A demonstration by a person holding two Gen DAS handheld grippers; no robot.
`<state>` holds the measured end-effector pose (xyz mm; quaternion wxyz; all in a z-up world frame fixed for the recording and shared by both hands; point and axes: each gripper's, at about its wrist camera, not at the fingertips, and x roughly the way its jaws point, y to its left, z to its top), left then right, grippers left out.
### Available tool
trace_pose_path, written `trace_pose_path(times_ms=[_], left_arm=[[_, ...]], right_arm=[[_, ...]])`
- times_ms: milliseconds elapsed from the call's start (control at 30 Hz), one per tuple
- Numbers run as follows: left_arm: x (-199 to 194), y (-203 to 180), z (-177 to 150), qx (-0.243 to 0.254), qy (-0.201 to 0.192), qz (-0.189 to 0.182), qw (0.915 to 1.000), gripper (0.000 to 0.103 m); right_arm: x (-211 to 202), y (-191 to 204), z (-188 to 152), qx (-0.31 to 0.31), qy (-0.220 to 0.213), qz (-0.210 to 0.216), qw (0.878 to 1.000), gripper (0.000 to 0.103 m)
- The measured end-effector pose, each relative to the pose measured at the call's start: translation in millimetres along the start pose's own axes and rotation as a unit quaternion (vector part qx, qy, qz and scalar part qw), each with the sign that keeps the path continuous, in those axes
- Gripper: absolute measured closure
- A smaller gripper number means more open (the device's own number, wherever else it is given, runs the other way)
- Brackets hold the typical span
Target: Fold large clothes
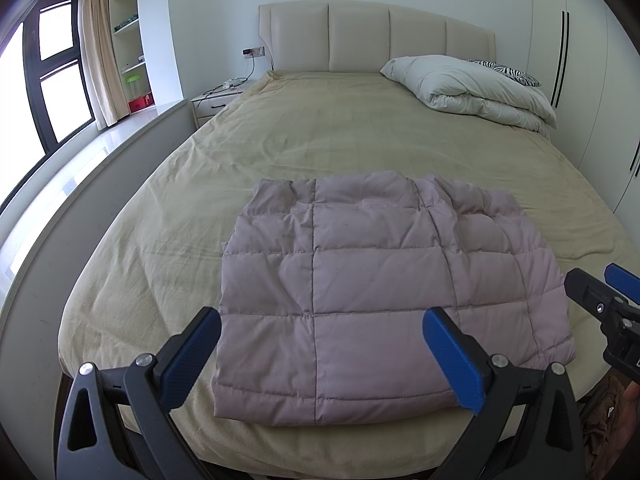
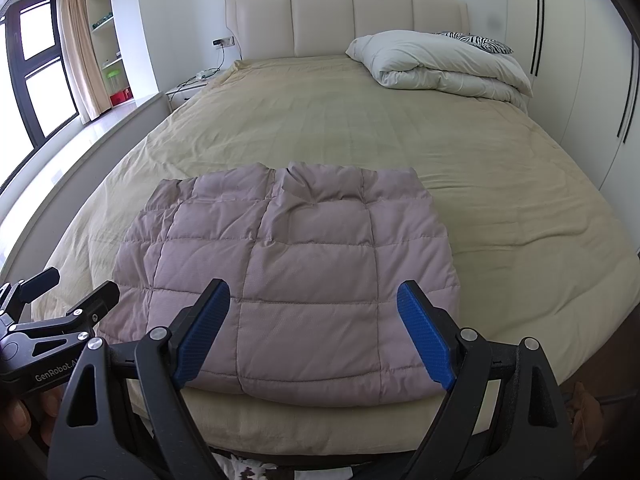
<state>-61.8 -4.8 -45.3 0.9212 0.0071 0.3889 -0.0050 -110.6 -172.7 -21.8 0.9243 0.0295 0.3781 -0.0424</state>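
A mauve quilted puffer garment [image 1: 360,280] lies folded into a rough rectangle near the foot of the bed; it also shows in the right wrist view [image 2: 296,264]. My left gripper [image 1: 320,328] is open and empty, hovering over the garment's near edge. My right gripper [image 2: 312,312] is open and empty, above the garment's near edge. The right gripper shows at the right edge of the left wrist view [image 1: 608,300]. The left gripper shows at the left edge of the right wrist view [image 2: 60,300].
The bed [image 1: 320,128] has a beige cover and a padded headboard [image 1: 372,36]. A folded white duvet [image 1: 472,88] and a zebra pillow [image 1: 508,70] lie at the head, right. A nightstand [image 1: 216,100], window ledge and shelves are left; wardrobe doors [image 1: 580,60] right.
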Motion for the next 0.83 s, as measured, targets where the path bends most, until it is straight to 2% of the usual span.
trace_pose_path(times_ms=[833], left_arm=[[2.5,-0.3,-6.9,-0.001,-0.006,0.001,1.0,0.0]], right_arm=[[5.3,2.8,-5.2,0.003,0.008,-0.002,1.0,0.017]])
